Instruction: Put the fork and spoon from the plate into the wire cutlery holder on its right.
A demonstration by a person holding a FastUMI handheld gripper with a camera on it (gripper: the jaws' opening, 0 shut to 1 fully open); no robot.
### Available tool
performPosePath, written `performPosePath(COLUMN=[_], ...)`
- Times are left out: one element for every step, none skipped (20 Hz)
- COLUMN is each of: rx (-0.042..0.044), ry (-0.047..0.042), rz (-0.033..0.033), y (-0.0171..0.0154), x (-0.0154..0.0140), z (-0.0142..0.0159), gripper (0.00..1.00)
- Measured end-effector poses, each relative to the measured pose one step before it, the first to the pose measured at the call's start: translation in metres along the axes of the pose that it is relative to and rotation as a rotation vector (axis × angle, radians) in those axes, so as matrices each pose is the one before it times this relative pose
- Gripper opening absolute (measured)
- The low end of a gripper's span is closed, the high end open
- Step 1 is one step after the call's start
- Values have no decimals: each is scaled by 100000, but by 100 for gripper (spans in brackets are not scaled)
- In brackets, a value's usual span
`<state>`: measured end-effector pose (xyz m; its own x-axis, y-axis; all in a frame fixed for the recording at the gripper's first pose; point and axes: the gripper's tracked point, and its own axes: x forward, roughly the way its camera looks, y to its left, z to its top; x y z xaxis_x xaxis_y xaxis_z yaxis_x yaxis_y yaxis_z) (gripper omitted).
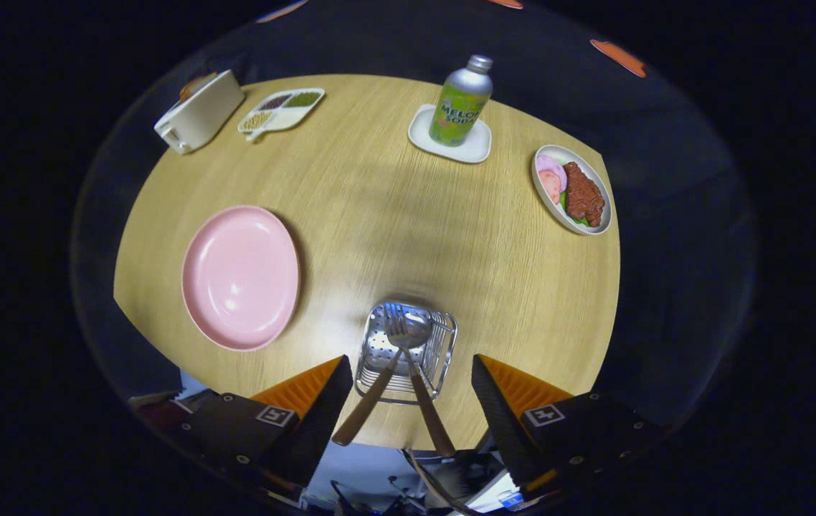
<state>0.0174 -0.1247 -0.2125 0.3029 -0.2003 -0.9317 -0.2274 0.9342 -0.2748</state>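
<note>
The round light-wood table (379,215) has bare room at its centre, with the empty pink round plate (240,276) at nine o'clock near its edge. At six o'clock the wire cutlery holder (408,351) holds the wooden-handled fork (368,401) and spoon (426,401), just ahead of the gripper (408,408), whose fingers stand wide apart, gripping nothing.

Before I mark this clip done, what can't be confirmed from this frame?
- Gripper view: fork and spoon heads overlap inside the wire cutlery holder; which head belongs to which handle is unclear.
- Gripper: fingers open, holder between them.
- Item behind the white box: mostly hidden.
- Divided tray contents: too small.
</note>
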Motion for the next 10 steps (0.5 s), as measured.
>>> performPosePath(rx=[2753, 3176, 4431, 4404, 3323, 2255, 812, -159, 992, 1254], ry=[-6179, -6450, -6769, -6865, -6041, -6114, -4496, -1107, -2875, -4138], rz=[-245, -1455, 256, 1474, 1396, 854, 494, 985, 826, 1222], y=[-107, -84, 394, 801, 742, 555, 471, 572, 628, 718], x=[-1115, -1005, -986, -975, -1104, -1170, -849, -1026, -1098, -775], z=[831, 891, 1130, 934, 941, 891, 624, 17, 366, 691], gripper=[100, 100, 100, 100, 100, 99, 99, 100, 99, 100])
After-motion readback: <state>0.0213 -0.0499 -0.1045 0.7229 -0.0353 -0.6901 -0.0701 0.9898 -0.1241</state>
